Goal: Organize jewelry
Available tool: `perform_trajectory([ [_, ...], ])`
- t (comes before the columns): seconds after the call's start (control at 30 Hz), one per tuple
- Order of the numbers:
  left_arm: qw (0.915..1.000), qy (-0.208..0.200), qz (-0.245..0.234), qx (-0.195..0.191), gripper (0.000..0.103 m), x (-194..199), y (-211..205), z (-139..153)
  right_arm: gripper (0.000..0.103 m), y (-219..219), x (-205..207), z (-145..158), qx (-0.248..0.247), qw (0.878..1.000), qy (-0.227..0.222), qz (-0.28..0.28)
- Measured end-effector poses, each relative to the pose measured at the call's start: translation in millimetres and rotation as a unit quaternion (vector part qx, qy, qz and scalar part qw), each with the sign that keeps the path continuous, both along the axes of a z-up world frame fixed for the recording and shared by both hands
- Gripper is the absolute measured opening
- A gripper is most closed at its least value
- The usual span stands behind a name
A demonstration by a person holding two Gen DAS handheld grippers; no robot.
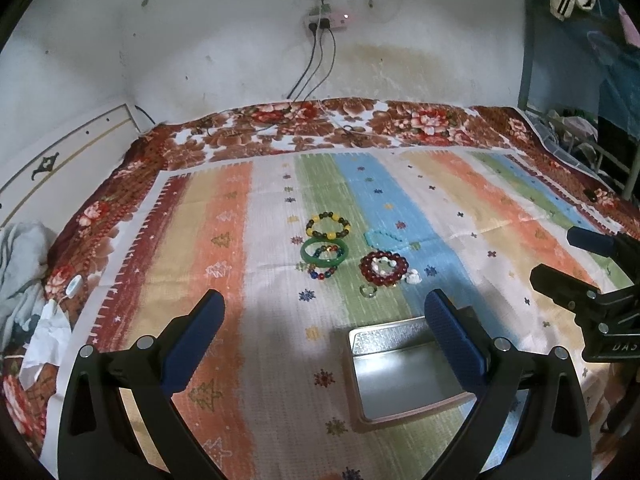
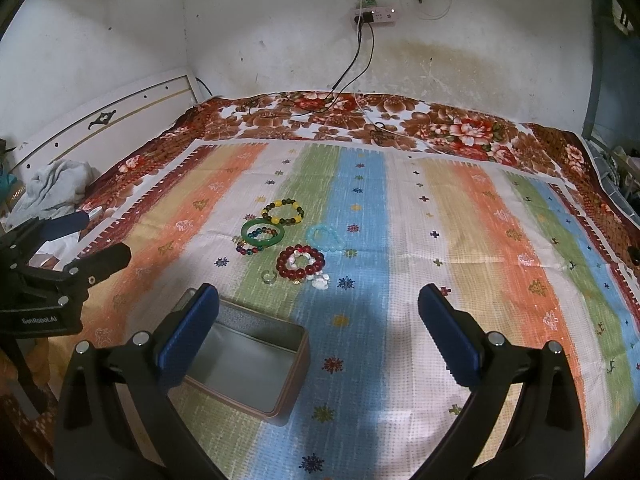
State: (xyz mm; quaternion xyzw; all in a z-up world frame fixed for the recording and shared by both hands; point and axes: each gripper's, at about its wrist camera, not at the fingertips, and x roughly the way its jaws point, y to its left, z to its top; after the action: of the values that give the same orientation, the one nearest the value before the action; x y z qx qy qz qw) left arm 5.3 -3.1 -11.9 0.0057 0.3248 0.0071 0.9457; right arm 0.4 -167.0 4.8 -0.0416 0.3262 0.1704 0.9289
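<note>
Several bracelets lie grouped on the striped cloth: a yellow-and-dark beaded one [image 1: 328, 228] [image 2: 283, 212], a green bangle [image 1: 323, 252] [image 2: 262, 233] over a multicoloured beaded one [image 1: 320, 272], a pale turquoise one [image 1: 384, 238] [image 2: 326, 238], and a red beaded one [image 1: 384, 266] [image 2: 301, 263] with white beads inside. A small clear ring [image 1: 368, 290] [image 2: 269, 278] lies in front. An empty open metal tin [image 1: 400, 376] [image 2: 244, 364] sits nearer. My left gripper [image 1: 324, 320] and right gripper [image 2: 318, 312] are open and empty, short of the jewelry.
The striped cloth [image 1: 224, 240] covers a floral blanket [image 1: 360, 124] on a bed against a white wall. Cables hang from a power strip [image 2: 372, 16]. Crumpled clothes [image 2: 56, 188] lie at the left by the headboard. A metal rack [image 1: 580, 132] stands at the right.
</note>
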Motion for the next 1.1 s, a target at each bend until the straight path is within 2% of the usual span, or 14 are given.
perform_trajectory([
  [0.47,1.0,0.0,0.008,0.003,0.098,2,3,2,0.098,-4,1,-4,0.003,1.0,0.003,-0.004],
  [0.67,0.9998,0.017,0.009,-0.007,0.098,8,7,-1,0.098,-6,3,-3,0.002,1.0,0.004,-0.007],
  [0.87,0.9998,0.009,0.011,0.016,0.098,10,4,-2,0.098,-7,7,0,0.0,1.0,0.007,-0.007],
  [0.97,0.9995,0.029,-0.013,0.002,0.098,15,6,-5,0.098,-4,14,5,-0.008,1.0,0.006,0.002],
  [1.1,0.9982,0.051,-0.019,-0.025,0.098,25,12,-11,0.098,-4,21,5,-0.017,1.0,0.014,0.009],
])
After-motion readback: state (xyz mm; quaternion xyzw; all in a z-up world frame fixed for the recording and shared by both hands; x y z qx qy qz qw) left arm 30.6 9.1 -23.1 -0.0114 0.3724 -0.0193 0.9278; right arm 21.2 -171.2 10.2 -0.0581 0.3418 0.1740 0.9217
